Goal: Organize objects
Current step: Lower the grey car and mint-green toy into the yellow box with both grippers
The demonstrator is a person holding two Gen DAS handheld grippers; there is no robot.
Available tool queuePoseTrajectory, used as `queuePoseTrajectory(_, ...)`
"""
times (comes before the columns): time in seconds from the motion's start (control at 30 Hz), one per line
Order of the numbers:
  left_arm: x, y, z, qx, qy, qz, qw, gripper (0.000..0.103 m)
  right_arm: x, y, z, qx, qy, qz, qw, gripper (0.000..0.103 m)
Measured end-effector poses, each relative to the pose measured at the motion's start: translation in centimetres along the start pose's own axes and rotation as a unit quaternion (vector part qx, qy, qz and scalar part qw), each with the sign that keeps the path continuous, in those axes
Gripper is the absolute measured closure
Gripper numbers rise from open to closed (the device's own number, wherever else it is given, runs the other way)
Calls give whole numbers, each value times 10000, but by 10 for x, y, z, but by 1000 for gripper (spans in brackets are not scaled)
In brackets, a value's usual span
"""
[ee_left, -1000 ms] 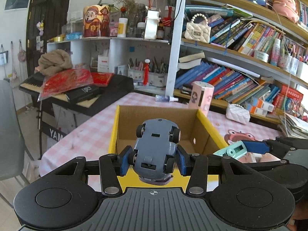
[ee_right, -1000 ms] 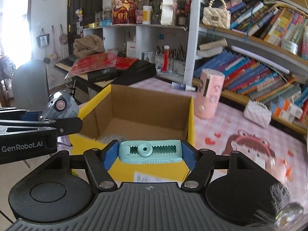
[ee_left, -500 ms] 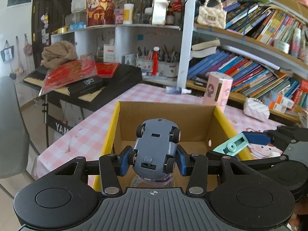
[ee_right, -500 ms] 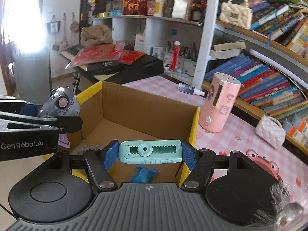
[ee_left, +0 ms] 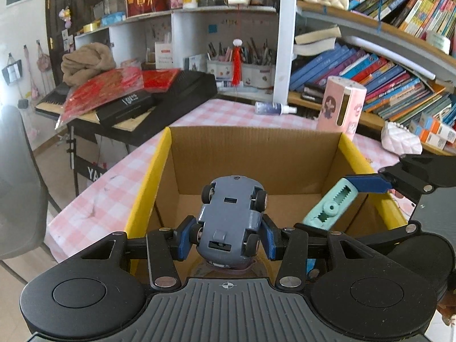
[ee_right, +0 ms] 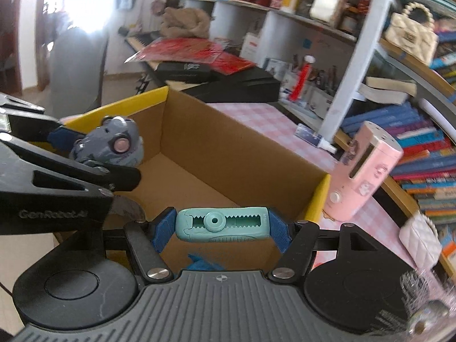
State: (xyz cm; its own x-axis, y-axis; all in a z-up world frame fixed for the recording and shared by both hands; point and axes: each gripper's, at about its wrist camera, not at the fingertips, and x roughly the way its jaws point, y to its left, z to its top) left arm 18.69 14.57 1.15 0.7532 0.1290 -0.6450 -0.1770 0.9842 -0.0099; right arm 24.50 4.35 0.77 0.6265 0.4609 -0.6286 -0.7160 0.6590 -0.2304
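Observation:
My left gripper (ee_left: 226,240) is shut on a grey toy car (ee_left: 229,222), belly up, held over the open cardboard box (ee_left: 256,154) with yellow rims. My right gripper (ee_right: 221,228) is shut on a teal toothed clip-like object (ee_right: 222,223), also over the box (ee_right: 242,154). In the left wrist view the right gripper (ee_left: 339,199) holds the teal object (ee_left: 330,206) at the box's right wall. In the right wrist view the left gripper (ee_right: 94,154) holds the car (ee_right: 108,145) above the box's left rim. A blue item (ee_right: 199,262) lies in the box.
The box stands on a pink checked table (ee_left: 114,188). A pink cylindrical container (ee_left: 340,104) and a small spray bottle (ee_left: 273,108) stand behind it. A white quilted pouch (ee_left: 401,141) lies at right. Bookshelves (ee_left: 384,65) fill the back; a keyboard (ee_left: 142,105) stands at left.
Both grippers have moved forward and lower over the box, with the car and the teal object still held. The box interior now fills more of both views.

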Motion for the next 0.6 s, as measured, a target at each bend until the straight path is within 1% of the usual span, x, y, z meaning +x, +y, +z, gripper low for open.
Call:
queuePoseTrajectory(0.27, 15, -6, 0, -3, 182, 40, 9998, 57, 13, 4, 3, -558, 228, 362, 9975, 36)
queuePoseTrajectory(0.4, 20, -7, 1, -7, 275, 74, 9996, 57, 20, 1, 5, -468, 520, 537, 9961, 36)
queuePoseTrajectory(0.6, 27, -8, 0, -28, 381, 144, 9992, 57, 27, 1, 8, -409, 835, 591, 9939, 36)
